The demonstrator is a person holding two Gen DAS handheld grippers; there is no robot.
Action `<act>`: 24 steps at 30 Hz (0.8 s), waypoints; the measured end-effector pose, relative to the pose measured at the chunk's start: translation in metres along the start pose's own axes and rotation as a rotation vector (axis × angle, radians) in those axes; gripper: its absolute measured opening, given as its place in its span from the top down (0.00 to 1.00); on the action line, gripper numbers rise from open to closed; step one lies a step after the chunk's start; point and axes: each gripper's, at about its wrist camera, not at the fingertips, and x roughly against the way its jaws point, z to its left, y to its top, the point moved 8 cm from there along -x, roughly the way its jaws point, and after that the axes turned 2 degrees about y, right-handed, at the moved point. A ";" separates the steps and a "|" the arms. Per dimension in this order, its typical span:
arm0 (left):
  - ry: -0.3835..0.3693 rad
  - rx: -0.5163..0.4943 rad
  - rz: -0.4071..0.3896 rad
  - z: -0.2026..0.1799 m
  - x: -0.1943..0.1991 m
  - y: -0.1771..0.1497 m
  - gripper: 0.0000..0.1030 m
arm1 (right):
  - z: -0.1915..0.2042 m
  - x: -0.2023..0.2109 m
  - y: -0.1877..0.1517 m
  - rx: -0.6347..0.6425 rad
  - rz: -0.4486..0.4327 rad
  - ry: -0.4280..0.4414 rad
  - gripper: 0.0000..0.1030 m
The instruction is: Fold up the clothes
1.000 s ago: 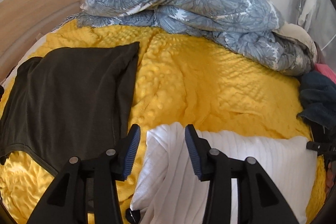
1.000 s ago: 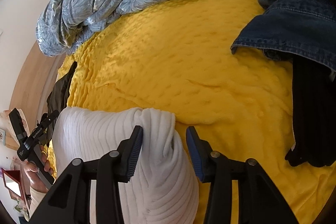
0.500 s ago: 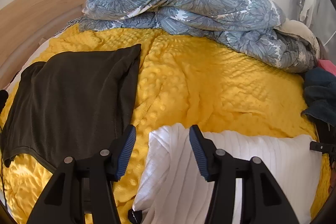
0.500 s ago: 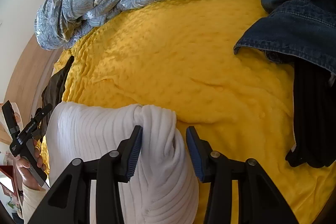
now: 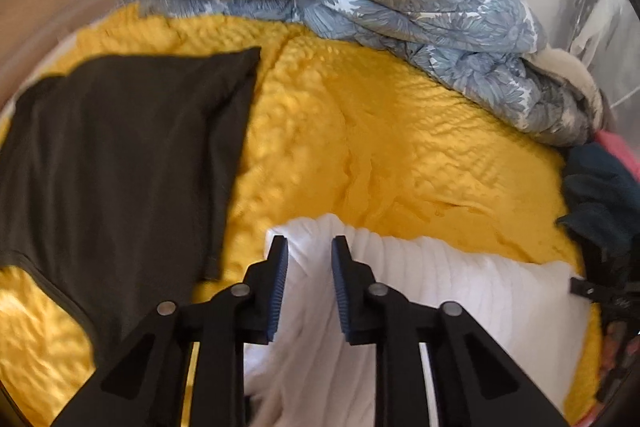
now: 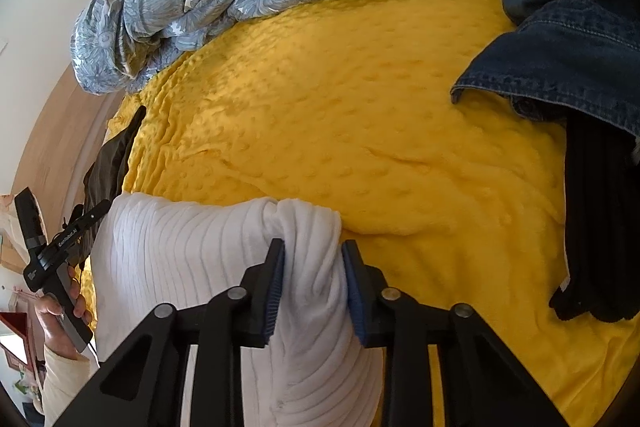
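Here my left fingers (image 5: 306, 281) and right fingers (image 6: 313, 287) each pinch a far corner of the white ribbed garment (image 6: 180, 251), holding its edge taut over the yellow bed (image 6: 340, 99) for folding

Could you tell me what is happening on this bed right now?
A person with a gripper in each hand is folding a white ribbed garment on the yellow blanket. The left gripper and the right gripper each pinch a bunched end of it. A dark garment lies flat beside it, and jeans wait at the side.
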 end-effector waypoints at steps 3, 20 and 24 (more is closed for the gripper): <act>-0.060 0.044 0.023 0.003 0.001 0.000 0.76 | -0.001 0.002 0.001 -0.010 0.001 0.014 0.72; -0.192 0.071 0.161 -0.005 -0.009 -0.017 0.53 | -0.010 0.003 -0.010 -0.082 0.073 0.073 0.50; -0.186 0.122 0.174 0.004 -0.012 -0.017 0.44 | -0.011 0.004 -0.011 -0.107 0.086 0.113 0.48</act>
